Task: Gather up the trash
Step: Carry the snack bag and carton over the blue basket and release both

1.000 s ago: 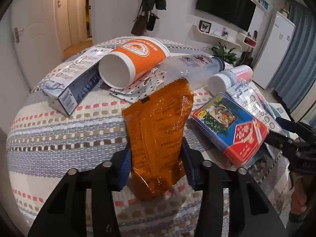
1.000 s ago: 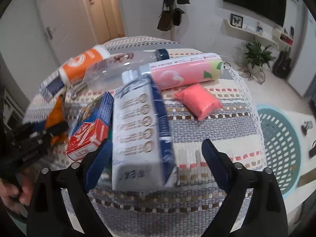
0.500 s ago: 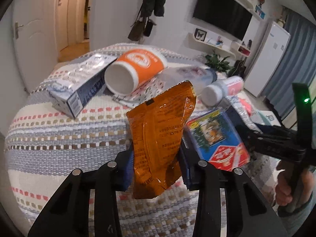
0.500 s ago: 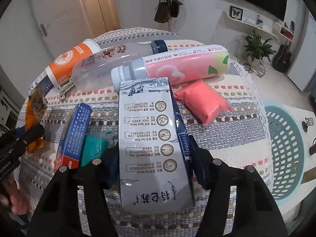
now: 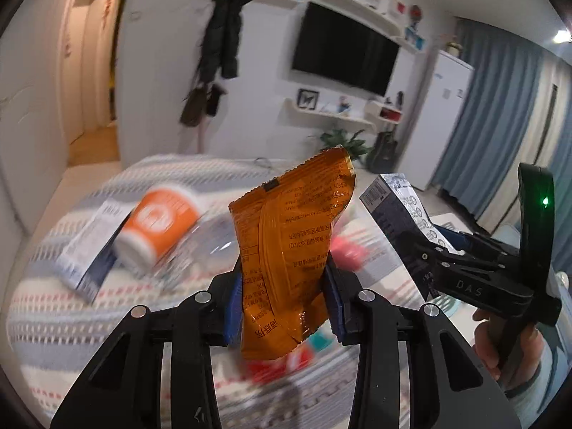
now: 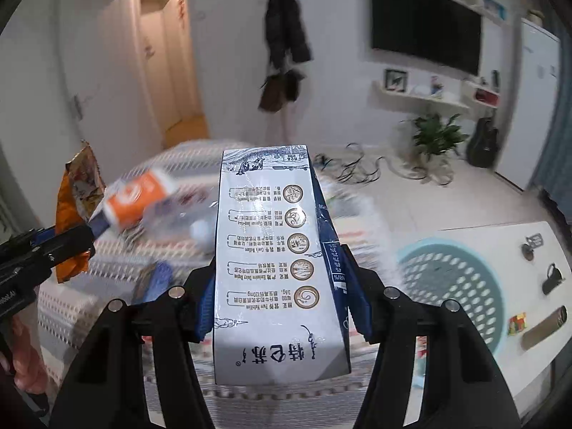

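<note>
1. Both claws have come up off the striped table. A second ago the orange snack bag lay flat on the cloth and the milk carton rested among the other litter; now both hang in the air, with the tabletop blurred beneath them.
2. The left gripper is narrowed on the lower part of the snack bag. Its blue pads press the foil from either side, and the bag stands up from between the jaws, its torn top leaning away from the claw.
3. The right gripper has just been closing: a second ago its jaws stood wide around the carton, and now the pads clamp the carton's two long sides. The carton points straight ahead of the claw, printed face up.
4. In my judgement the pick-up step is done for two pieces at once, and the carry to the bin comes next.
5. The teal basket sits on the floor, ahead of the right claw and off to its right, below the carton's level. From the left claw only a sliver of it shows, past the other gripper.
6. Left behind on the table, ahead of and below the left claw, are an orange cup and a second carton; other pieces are too blurred to name.
</note>
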### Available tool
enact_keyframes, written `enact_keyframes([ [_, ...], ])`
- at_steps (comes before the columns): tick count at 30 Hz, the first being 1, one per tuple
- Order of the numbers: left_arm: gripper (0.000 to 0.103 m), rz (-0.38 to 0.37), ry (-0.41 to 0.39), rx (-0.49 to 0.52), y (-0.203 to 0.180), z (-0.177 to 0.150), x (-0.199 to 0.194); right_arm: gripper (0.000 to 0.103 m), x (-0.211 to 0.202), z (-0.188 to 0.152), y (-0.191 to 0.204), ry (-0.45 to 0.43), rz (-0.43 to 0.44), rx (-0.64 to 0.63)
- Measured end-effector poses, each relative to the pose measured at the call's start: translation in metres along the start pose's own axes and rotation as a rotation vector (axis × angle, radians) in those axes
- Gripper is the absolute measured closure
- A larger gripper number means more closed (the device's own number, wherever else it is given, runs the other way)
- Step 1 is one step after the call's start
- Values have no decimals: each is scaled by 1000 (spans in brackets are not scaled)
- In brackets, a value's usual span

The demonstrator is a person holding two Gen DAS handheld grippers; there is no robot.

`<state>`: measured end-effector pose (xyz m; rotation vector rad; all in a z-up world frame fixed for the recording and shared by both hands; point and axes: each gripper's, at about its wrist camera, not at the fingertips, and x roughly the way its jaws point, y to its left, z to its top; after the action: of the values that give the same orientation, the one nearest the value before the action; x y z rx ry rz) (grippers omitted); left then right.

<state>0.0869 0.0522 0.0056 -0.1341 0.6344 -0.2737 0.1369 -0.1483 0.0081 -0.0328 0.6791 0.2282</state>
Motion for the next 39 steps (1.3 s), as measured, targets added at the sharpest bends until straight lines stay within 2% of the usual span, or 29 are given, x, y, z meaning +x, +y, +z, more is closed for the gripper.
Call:
enact_keyframes([
  [4, 66, -49, -7, 52, -41, 21, 15, 46, -16, 5, -47, -42, -68, 79],
  [10, 66, -119, 25, 123, -107, 38, 59, 46, -20, -7, -121, -34, -148, 203],
  [15, 66, -204, 111, 133, -149, 33, 111, 46, -11, -29, -181, 12, -198, 319],
  [21, 66, -263, 201, 160, -186, 13, 170, 46, 16, -65, -231, 95, -221, 444],
  [25, 63, -298, 252, 200, -201, -4, 198, 46, 34, -87, -250, 144, -247, 488],
  [33, 55, -300, 325, 231, -211, -24, 228, 46, 52, -113, -263, 211, -261, 532],
  [35, 42, -298, 327, 236, -213, -27, 227, 46, 54, -114, -265, 221, -258, 539],
  [37, 39, -304, 324, 241, -214, -28, 225, 44, 55, -117, -266, 226, -248, 552],
  [39, 35, -301, 325, 247, -213, -29, 223, 38, 54, -118, -269, 221, -243, 562],
])
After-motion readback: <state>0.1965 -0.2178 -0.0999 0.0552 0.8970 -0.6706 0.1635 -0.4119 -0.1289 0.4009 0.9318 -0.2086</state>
